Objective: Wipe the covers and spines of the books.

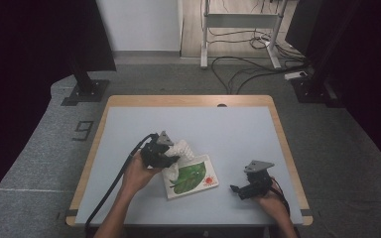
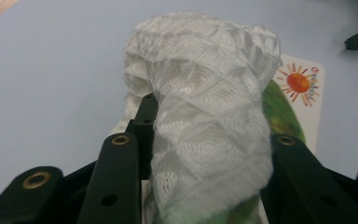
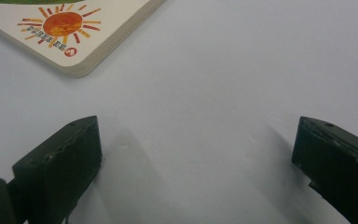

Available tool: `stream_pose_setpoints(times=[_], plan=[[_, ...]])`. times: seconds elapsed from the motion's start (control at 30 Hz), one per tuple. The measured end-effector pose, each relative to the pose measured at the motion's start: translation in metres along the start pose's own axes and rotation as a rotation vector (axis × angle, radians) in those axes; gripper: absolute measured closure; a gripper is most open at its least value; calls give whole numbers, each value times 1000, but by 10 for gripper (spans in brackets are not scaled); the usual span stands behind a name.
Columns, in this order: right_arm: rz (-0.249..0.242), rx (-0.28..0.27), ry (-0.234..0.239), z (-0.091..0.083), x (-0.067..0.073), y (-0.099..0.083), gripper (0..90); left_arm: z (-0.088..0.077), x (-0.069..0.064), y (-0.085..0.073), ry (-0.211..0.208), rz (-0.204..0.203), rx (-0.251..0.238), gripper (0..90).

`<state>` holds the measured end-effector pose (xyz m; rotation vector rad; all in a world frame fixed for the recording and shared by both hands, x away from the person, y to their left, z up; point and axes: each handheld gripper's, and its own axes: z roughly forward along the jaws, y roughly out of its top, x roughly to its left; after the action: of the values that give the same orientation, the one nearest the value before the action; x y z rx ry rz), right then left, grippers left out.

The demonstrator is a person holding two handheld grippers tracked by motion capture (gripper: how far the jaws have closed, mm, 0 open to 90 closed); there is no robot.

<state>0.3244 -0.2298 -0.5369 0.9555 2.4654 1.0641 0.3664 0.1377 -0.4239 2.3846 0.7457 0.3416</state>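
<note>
A white foam net sleeve (image 2: 205,116) stands between the jaws of my left gripper (image 2: 200,154), which is shut on it; something green shows at its lower end. In the high view that gripper (image 1: 171,159) holds the white net (image 1: 183,148) over the left part of a picture book (image 1: 191,177) with a green leaf and an orange sun on its cover. The book (image 2: 298,93) lies flat behind the net. My right gripper (image 1: 234,189) rests low near the table's front right, jaws wide apart over bare table (image 3: 196,144), with the book's sun corner (image 3: 70,32) just ahead.
The table (image 1: 228,124) has a pale blue mat and a wooden rim. Beyond it are a desk frame (image 1: 238,29), loose cables on the floor (image 1: 248,64) and dark stands at both sides. A black cable (image 1: 114,183) trails from the left gripper.
</note>
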Motion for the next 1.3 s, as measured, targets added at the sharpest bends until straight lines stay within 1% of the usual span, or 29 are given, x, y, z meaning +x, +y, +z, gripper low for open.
stream_pose_setpoints(times=[0.1, 0.23, 0.3, 0.4, 0.5, 0.73, 0.9, 0.97, 1.07, 1.2, 1.3], plan=[[1, -1, -1, 0, 0, 0, 9, -6, 8, -6, 18, -17, 1, 611], [1, -1, -1, 0, 0, 0, 9, -14, 19, -15, 38, -52, -7, 611], [1, -1, -1, 0, 0, 0, 9, -19, 26, -21, 56, -63, -2, 611], [1, -1, 0, 0, 0, 0, 9, -25, 34, -29, 64, -85, -6, 611], [-1, -1, -2, 0, 0, 0, 9, -31, 43, -36, 81, -111, -11, 611], [-1, 0, 0, 0, 0, 0, 9, -43, 62, -54, 129, -161, -5, 609], [-1, 0, 0, 0, 0, 0, 9, -50, 75, -65, 152, -201, 1, 608], [0, -2, -2, 0, 0, 0, 9, -50, 78, -69, 156, -215, -3, 607], [0, 0, 0, 0, 0, 0, 9, -47, 82, -74, 164, -225, 7, 606], [1, -1, -1, 0, 0, 0, 9, -36, 87, -84, 166, -247, 17, 602], [1, -2, -1, 0, 0, 0, 9, -29, 90, -93, 167, -274, 23, 601]])
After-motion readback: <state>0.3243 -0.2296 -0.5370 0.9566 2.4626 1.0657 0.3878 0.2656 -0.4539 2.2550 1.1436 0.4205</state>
